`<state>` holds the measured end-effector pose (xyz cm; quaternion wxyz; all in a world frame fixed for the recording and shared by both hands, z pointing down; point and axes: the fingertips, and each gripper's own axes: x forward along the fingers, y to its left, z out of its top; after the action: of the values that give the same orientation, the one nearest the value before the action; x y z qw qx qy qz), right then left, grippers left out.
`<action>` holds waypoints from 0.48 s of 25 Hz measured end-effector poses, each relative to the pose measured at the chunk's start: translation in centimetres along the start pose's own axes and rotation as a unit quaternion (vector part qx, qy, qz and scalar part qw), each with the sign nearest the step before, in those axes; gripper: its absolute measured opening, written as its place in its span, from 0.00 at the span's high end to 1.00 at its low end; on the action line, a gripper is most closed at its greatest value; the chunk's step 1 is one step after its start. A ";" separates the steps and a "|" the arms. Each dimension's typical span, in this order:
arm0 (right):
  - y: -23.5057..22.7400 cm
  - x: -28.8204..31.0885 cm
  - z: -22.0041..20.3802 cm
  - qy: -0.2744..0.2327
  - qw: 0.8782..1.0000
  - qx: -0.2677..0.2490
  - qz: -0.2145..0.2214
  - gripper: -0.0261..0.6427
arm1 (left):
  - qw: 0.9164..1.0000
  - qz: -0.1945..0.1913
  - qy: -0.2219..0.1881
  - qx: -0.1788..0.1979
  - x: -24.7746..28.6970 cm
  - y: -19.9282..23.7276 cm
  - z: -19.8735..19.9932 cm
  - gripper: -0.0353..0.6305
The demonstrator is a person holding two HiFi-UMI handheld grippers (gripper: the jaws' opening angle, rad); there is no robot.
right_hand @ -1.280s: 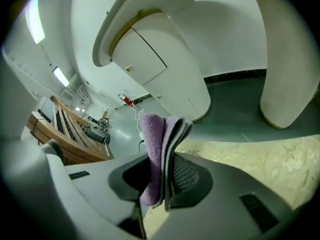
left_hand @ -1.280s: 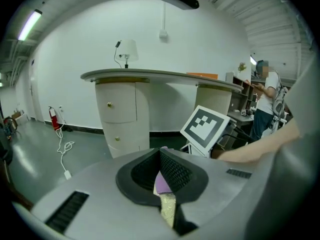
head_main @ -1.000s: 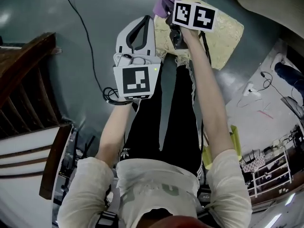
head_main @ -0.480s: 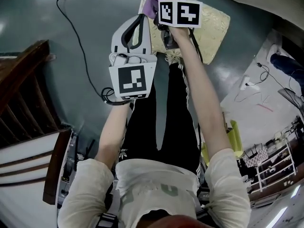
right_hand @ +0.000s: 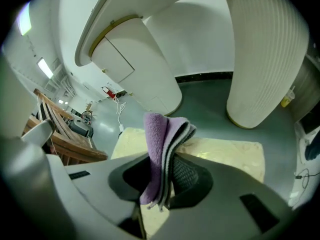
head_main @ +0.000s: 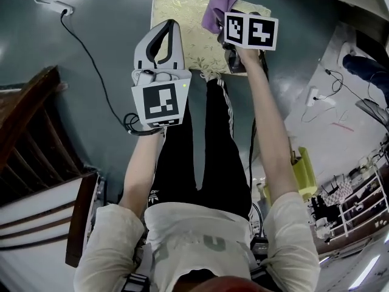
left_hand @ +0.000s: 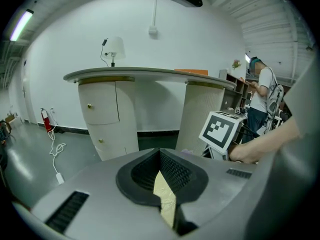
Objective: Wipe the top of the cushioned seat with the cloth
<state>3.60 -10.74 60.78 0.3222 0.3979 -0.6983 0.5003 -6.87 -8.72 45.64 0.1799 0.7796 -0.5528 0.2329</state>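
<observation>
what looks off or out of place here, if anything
Nothing stands out. The folded purple cloth is clamped in the right claw over the cushioned seat, which lies flat and looks intact.

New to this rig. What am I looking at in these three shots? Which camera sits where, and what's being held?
There's no robot here. A person holds a two-jaw tool in each hand, and the black-and-white marker cubes are part of those tools.

The head view comes from a camera on the person's head, looking steeply down. The other two views come from a camera riding on each tool, looking along its jaws.

Below the tools is a yellow patterned cushioned seat. The right tool is clamped on a folded purple cloth, held over the seat. Whether the cloth touches the seat can't be judged.

The left tool has its jaws together at the tips with nothing between them. The seat shows through the slit below.
</observation>
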 end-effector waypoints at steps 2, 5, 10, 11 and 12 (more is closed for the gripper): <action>-2.5 -1.5 -0.6 -0.001 1.000 -0.002 -0.016 0.83 | 1.000 -0.007 -0.002 0.006 0.5 -1.0 0.6 0.96; -5.9 -3.4 -1.4 0.000 0.999 -0.006 -0.039 0.83 | 1.000 -0.015 -0.004 0.015 1.3 -2.1 1.2 0.96; -10.0 -5.7 -2.2 -0.001 0.998 -0.011 -0.066 0.83 | 0.999 -0.025 -0.004 0.023 2.5 -3.8 1.8 0.96; -10.8 -6.2 -2.2 0.000 0.997 -0.017 -0.075 0.83 | 0.999 -0.028 -0.004 0.024 2.7 -4.2 1.9 0.96; -11.5 -6.7 -2.3 0.001 0.996 -0.023 -0.082 0.83 | 0.999 -0.031 -0.004 0.026 2.8 -4.5 2.0 0.96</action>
<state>16.99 -9.13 60.89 0.3715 0.4457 -0.6744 0.4567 -1.48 -10.51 45.41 0.1645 0.8016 -0.5232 0.2381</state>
